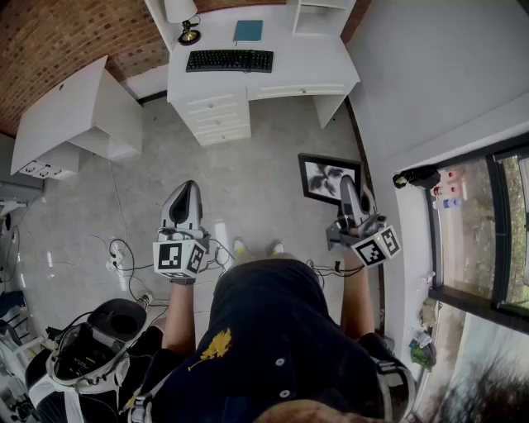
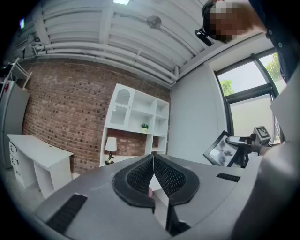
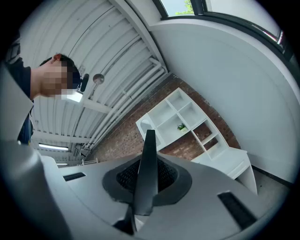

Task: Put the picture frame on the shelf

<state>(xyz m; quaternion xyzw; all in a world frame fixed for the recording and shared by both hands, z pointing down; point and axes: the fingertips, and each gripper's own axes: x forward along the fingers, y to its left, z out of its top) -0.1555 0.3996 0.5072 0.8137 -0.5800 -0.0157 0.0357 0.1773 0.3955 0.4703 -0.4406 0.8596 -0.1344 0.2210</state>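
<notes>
The picture frame is black with a black-and-white photo, and it hangs in the air to my right, above the floor. My right gripper is shut on its near edge. In the right gripper view the frame shows edge-on as a dark strip pinched between the pads. My left gripper is held at my left, shut with nothing in it; its pads meet in a thin line. From the left gripper view the frame appears at the right. The white shelf unit stands ahead against the brick wall, also seen as the shelf in the right gripper view.
A white desk with a keyboard, a lamp and a blue book stands below the shelf. A second white table is at the left. Cables and a black chair lie near my left foot. A window wall runs along the right.
</notes>
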